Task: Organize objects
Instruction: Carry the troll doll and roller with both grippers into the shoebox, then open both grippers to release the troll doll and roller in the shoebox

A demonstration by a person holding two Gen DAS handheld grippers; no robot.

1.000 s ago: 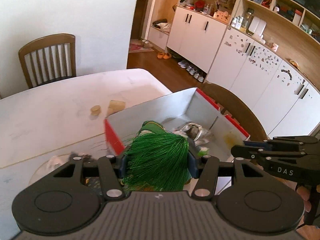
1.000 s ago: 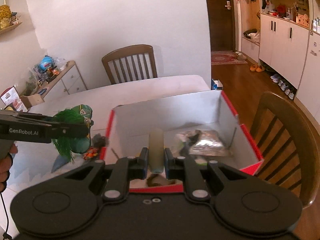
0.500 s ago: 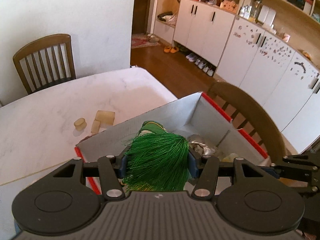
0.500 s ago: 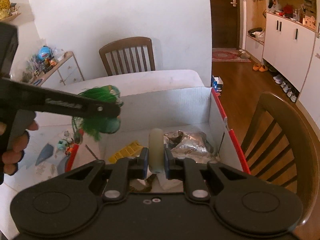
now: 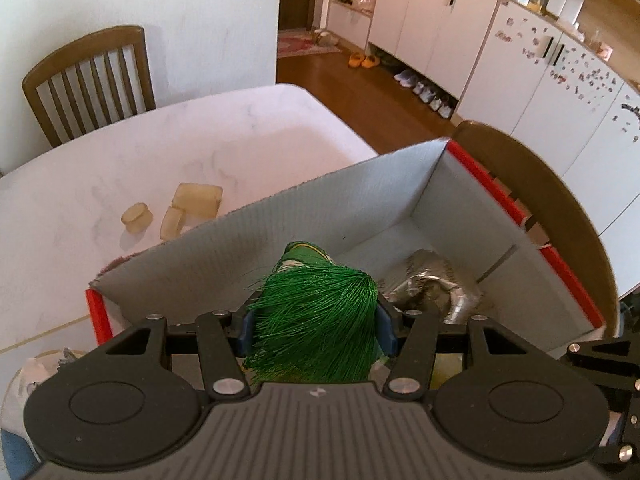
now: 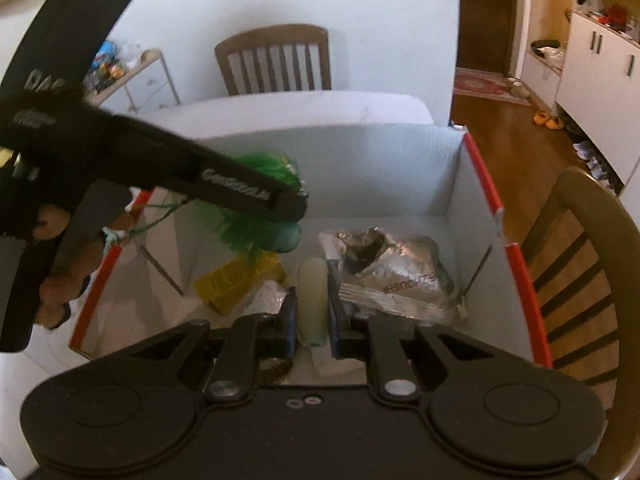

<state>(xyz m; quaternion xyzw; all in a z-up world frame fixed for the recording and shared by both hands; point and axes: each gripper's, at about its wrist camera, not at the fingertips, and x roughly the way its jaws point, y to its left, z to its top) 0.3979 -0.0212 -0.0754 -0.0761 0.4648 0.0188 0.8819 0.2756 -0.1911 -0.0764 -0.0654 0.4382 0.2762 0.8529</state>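
My left gripper (image 5: 316, 330) is shut on a green tasselled toy (image 5: 316, 328) and holds it over the open red-edged cardboard box (image 5: 248, 252). The toy (image 6: 260, 200) and the left gripper (image 6: 298, 208) also show in the right wrist view, inside the box's left side. My right gripper (image 6: 313, 320) is shut on a pale cream cylinder (image 6: 313, 300) above the box's near edge. Inside the box (image 6: 486, 184) lie a silver foil packet (image 6: 396, 272) and a yellow package (image 6: 236, 280).
Three pale cream blocks (image 5: 176, 210) lie on the white marble table (image 5: 160, 152) behind the box. Wooden chairs stand at the far side (image 5: 92, 80) and to the right of the box (image 6: 576, 264). White cabinets (image 5: 520, 64) line the right wall.
My left gripper has carried the green toy rightward from beside the box to over its inside. My right gripper with the cylinder has stayed above the box, moving slightly forward.
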